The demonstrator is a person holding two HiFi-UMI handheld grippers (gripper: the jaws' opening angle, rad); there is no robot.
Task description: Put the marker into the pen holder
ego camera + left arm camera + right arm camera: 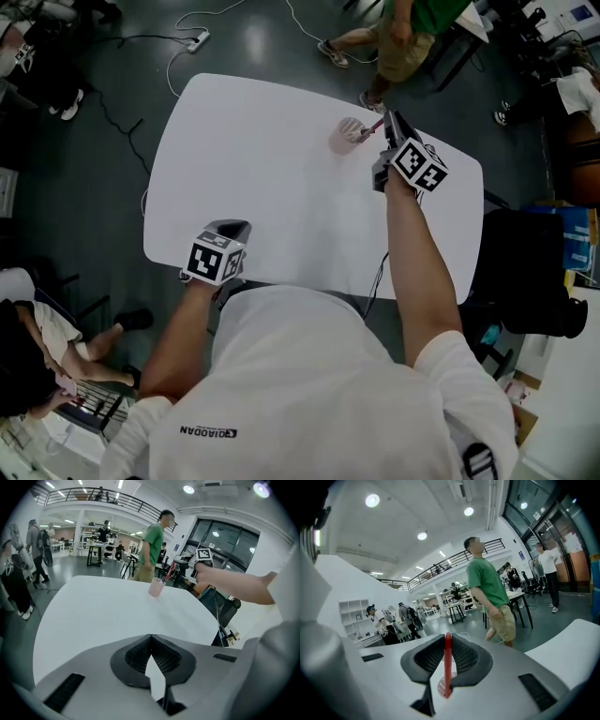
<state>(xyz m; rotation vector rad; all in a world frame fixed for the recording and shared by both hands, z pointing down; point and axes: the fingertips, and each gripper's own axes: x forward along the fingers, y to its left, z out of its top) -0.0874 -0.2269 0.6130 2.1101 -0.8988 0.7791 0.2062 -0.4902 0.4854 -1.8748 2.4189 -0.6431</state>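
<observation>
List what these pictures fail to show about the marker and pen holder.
1. Pen holder: right gripper view, mostly hidden behind the right gripper body.
2. Marker tip: head view, too small to tell whether it has entered the pen holder.
3. Pen holder's contents: left gripper view, too small and distant.

White table [272, 187] with rounded corners, on dark grey floor [112, 141]. Past the far edge, a person in green shirt [401, 39] and tan shorts, standing. Off the far left corner, a white power strip [198, 39], its cable looping over the floor. Beside the right edge, a black chair [525, 272]. Off the near left corner, a seated person [47, 333]. Farther back in the hall, a balcony railing [122, 498], round ceiling lights [372, 500], people with backpacks [410, 616].
</observation>
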